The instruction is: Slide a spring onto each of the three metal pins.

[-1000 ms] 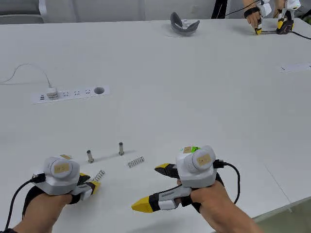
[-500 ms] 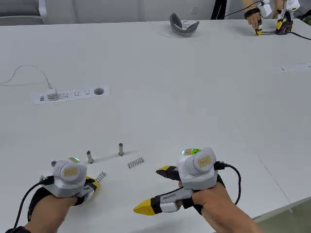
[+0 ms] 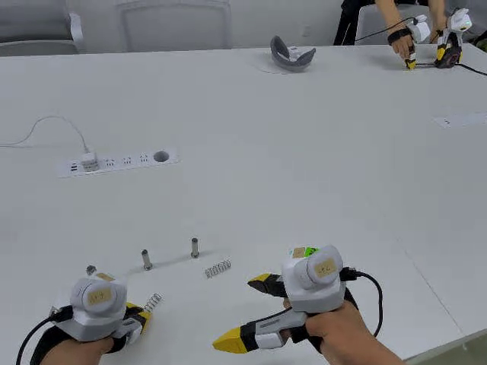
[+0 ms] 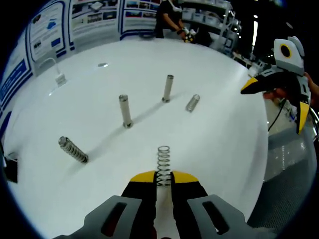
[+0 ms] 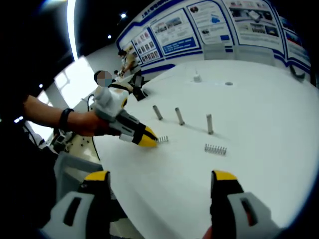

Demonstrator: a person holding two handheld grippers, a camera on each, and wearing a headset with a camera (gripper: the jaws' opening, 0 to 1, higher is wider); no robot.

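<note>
— Steel pins, item by item?
— 3, upright on the white desk (image 3: 304, 167). Pin 1 (image 4: 72, 149) carries a spring coiled round its shaft. Pin 2 (image 4: 124, 110) and pin 3 (image 4: 168, 88) are bare.
— Springs off the pins?
— 2. Loose spring (image 3: 218, 268) lies flat on the desk just beside pin 3, on the person's side. It keeps the same place against the pins as 0.5 s ago. Held spring (image 4: 163, 162) is pinched at its near end between the yellow tips of the left tongs (image 4: 163, 178) and sticks forward toward the pins.
— Left tongs, change?
— Still pressed on that spring. Against the pins they have drawn back a little toward the person, so the held spring sits further from pin 2. In the head view pin 1 now shows apart from their casing; 0.5 s ago it sat at the casing's edge.
— Right tongs?
— Right tongs (image 5: 160, 179) spread wide as before, holding nothing, low over the desk, near the loose spring but not touching it.
— Remainder?
— Head view as a whole has shifted: camera, not stock. Power strip (image 3: 118, 161) far left, grey curved object (image 3: 293, 55) at the far edge, another person's hand (image 3: 397, 36) at the far right corner.
</note>
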